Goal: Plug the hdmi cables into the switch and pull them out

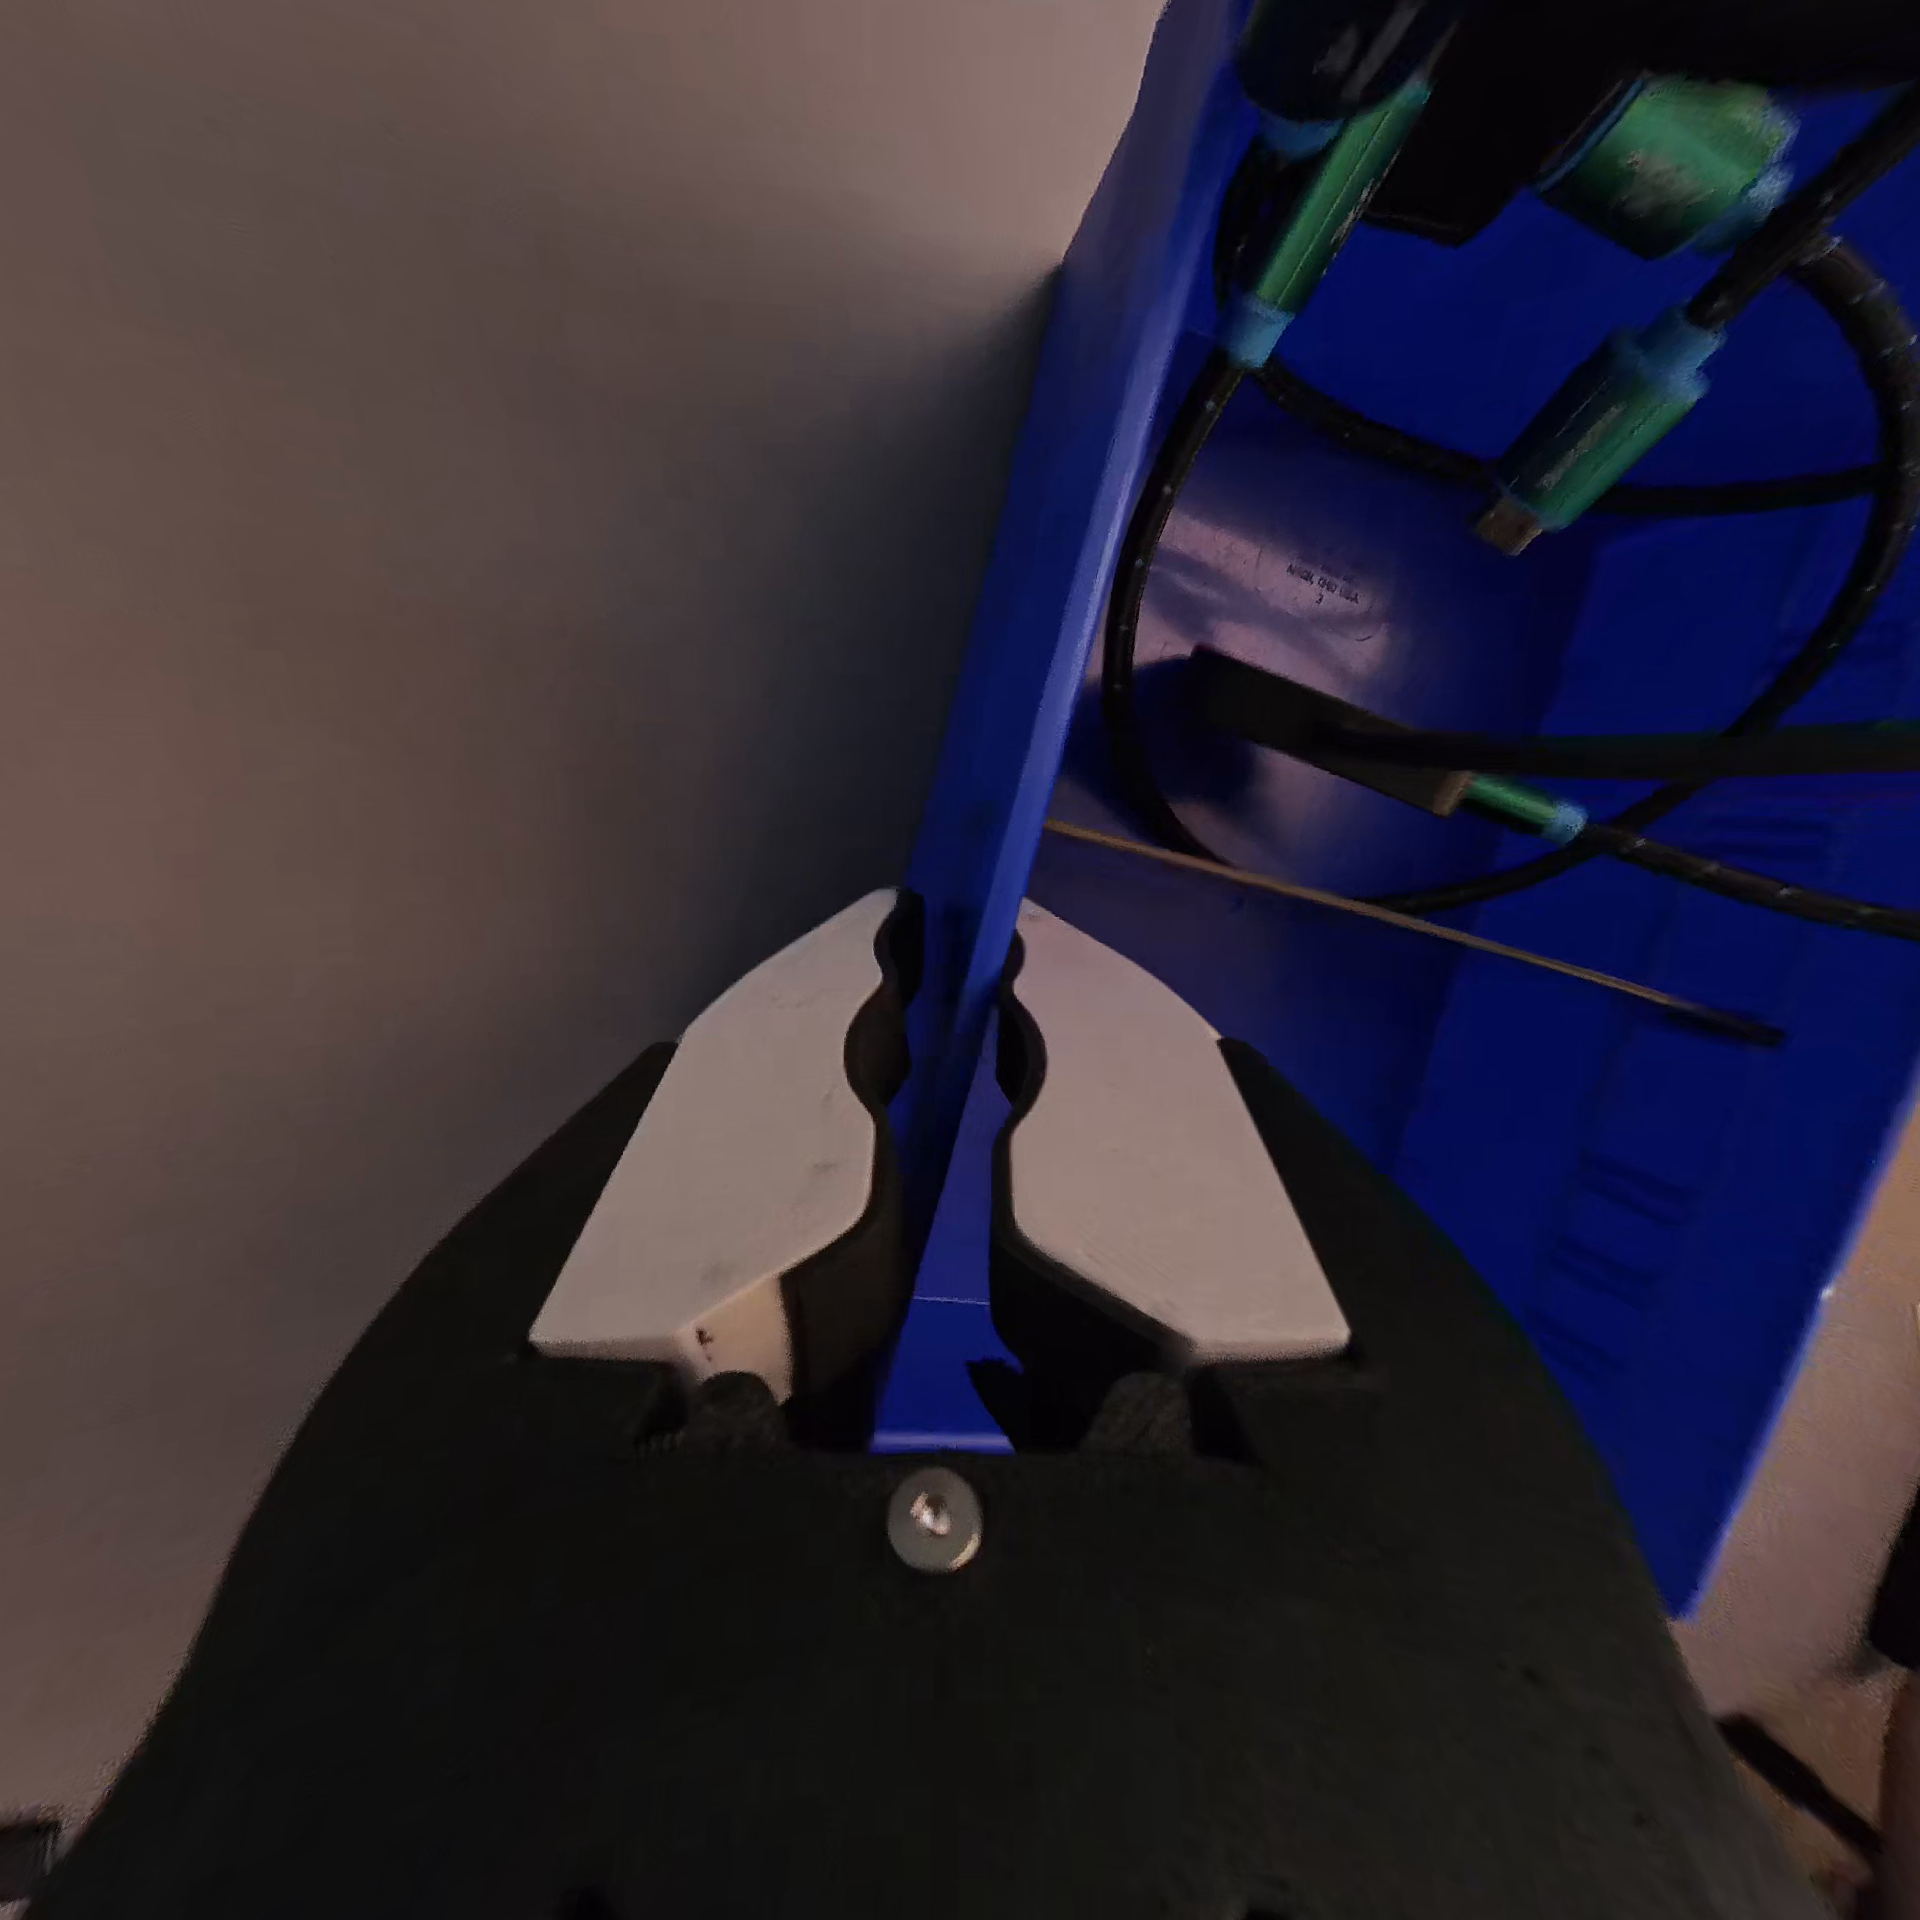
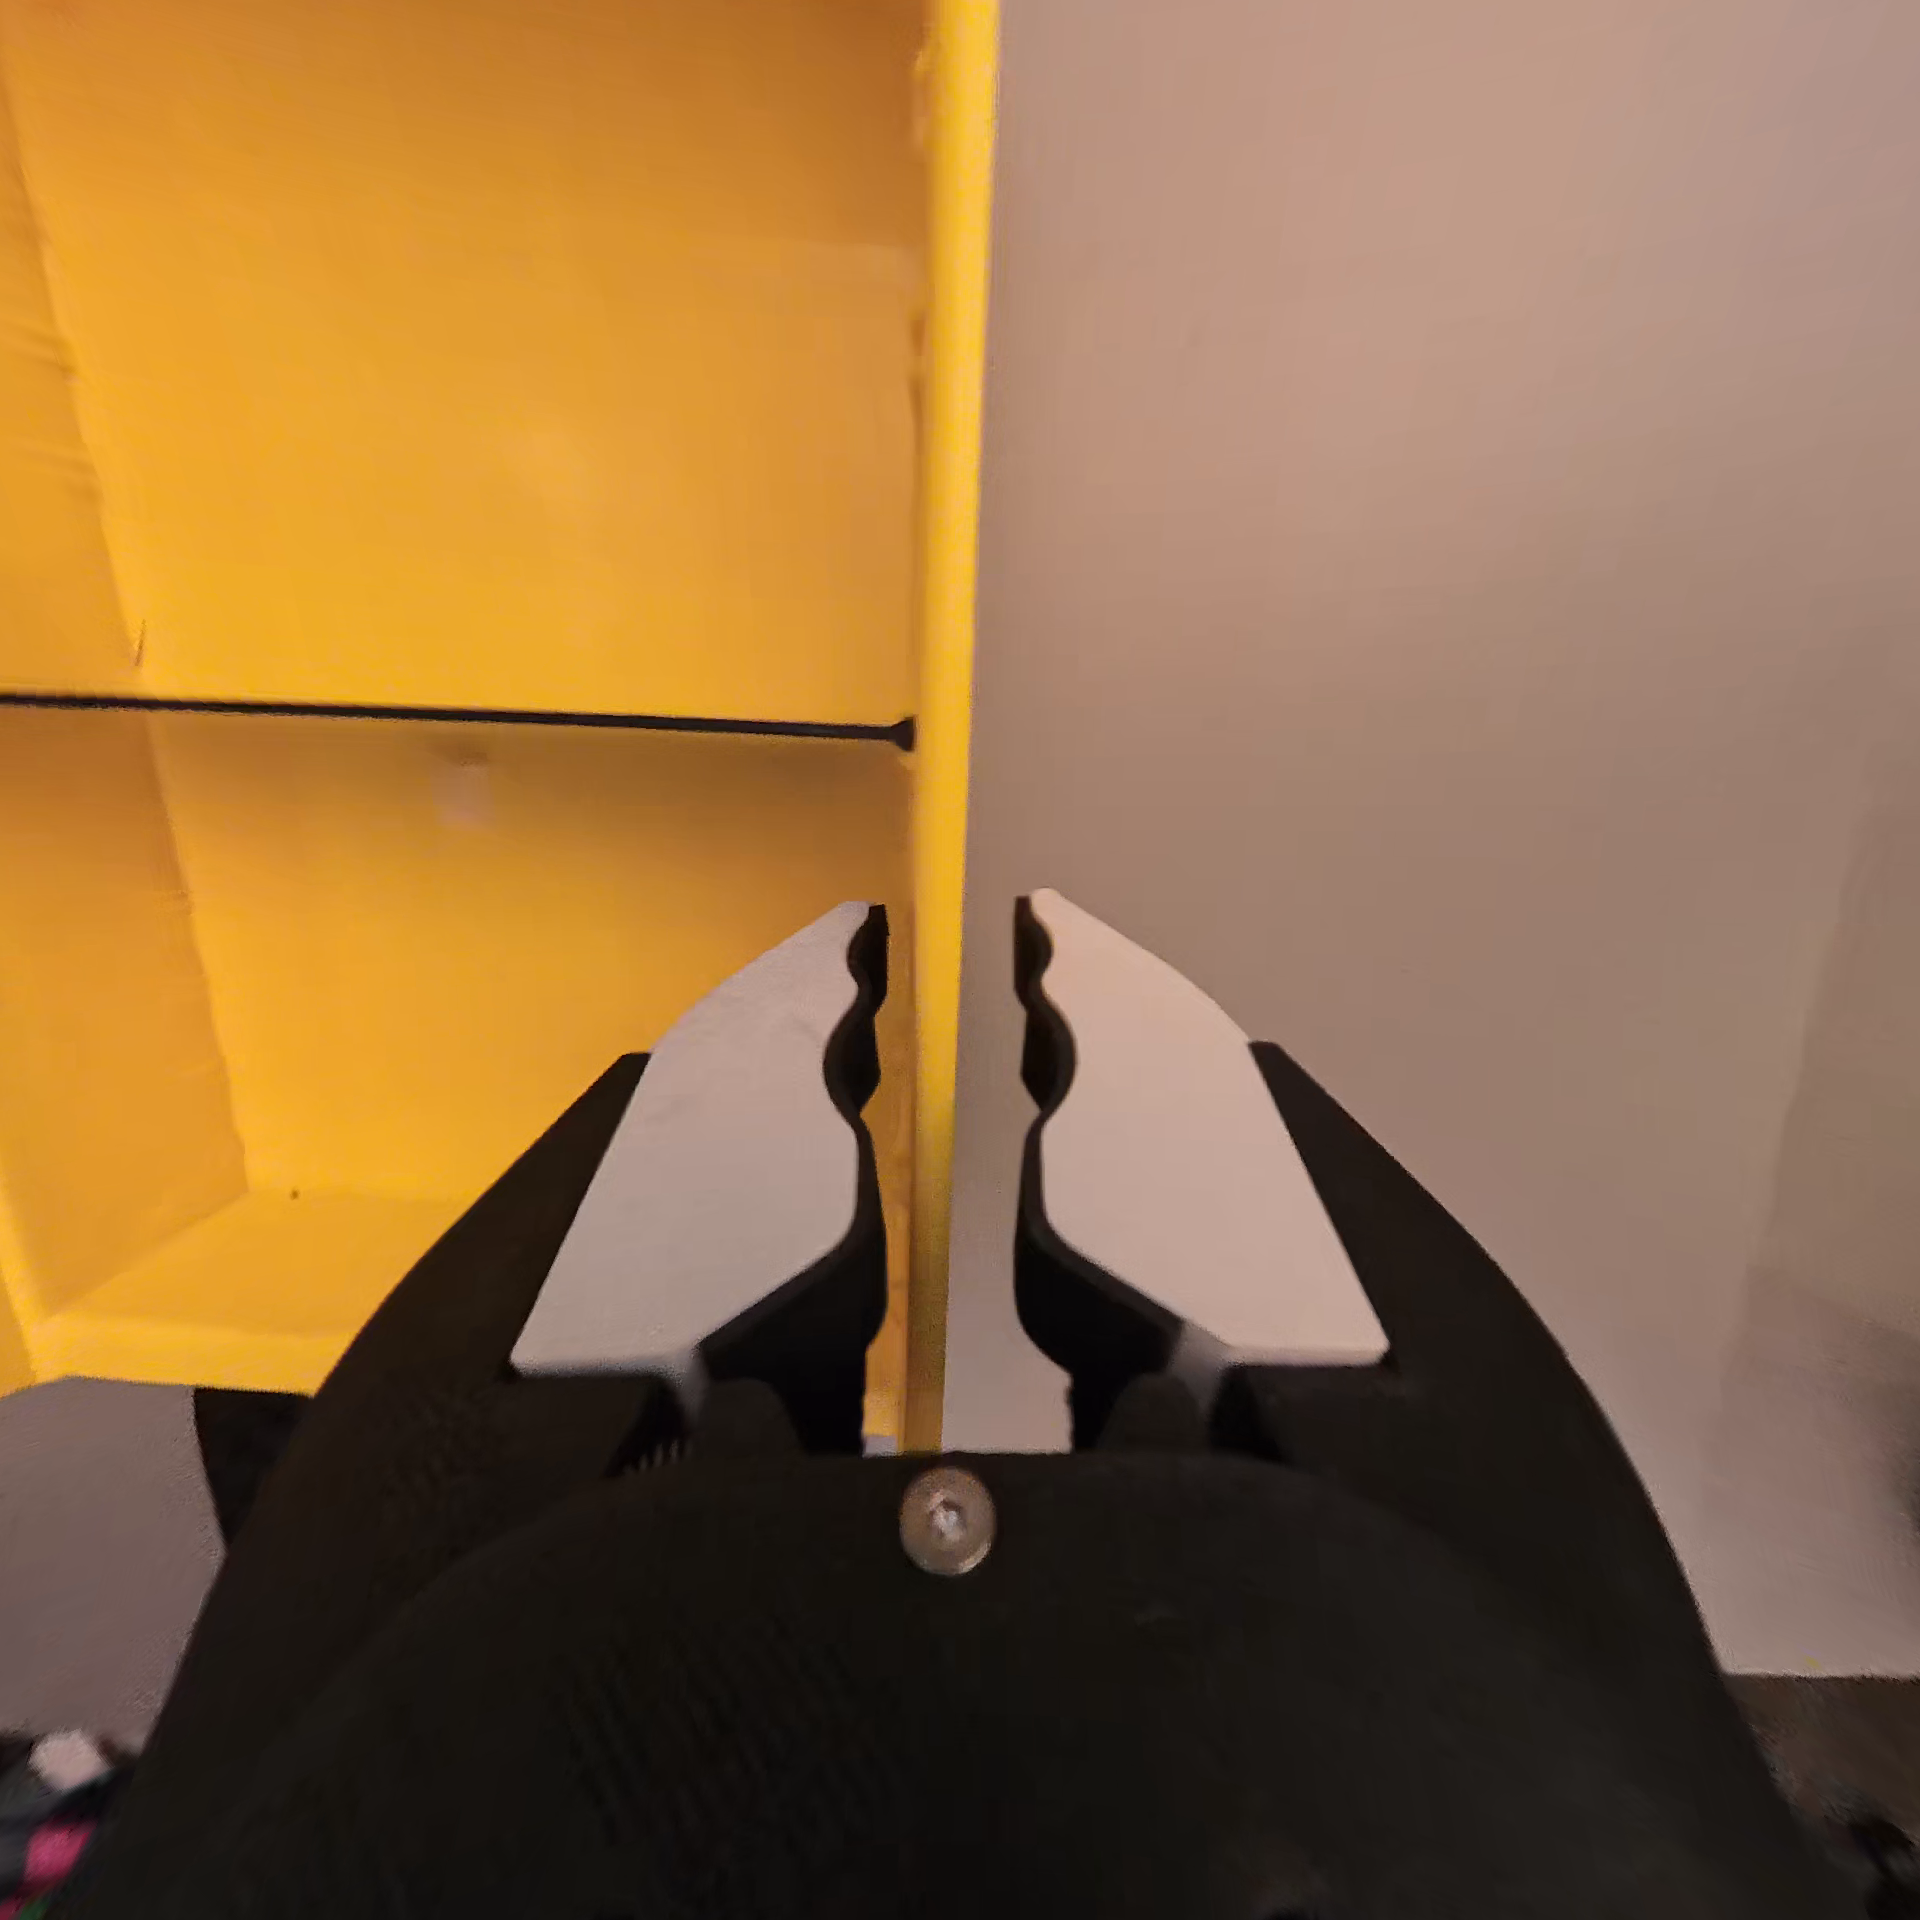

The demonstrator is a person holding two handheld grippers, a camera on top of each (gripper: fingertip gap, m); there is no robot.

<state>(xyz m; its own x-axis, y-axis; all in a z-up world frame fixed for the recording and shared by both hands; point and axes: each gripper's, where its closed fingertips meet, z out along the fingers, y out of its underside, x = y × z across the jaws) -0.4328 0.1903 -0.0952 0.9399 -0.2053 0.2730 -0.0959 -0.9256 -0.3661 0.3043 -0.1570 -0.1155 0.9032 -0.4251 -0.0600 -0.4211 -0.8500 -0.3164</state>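
In the left wrist view my left gripper (image 1: 958, 914) is shut on the side wall of a blue bin (image 1: 1091, 520). Inside the bin lie black HDMI cables (image 1: 1143, 582) with green plugs; one loose plug (image 1: 1600, 436) points down-left and another (image 1: 1507, 800) lies lower. At the top edge two green plugs (image 1: 1662, 166) meet a dark, blurred body (image 1: 1558, 42) that may be the switch. In the right wrist view my right gripper (image 2: 951, 909) is open and straddles the side wall of a yellow bin (image 2: 956, 416); a gap shows beside its right finger.
A thin rod (image 1: 1403, 925) crosses the blue bin. A thin black rod (image 2: 468, 715) crosses the empty yellow bin. A plain pale surface (image 2: 1455, 623) lies beside both bins. Dark clutter (image 2: 62, 1808) shows at the lower left of the right wrist view. The left gripper's tips are roughly 80 cm from the right gripper's.
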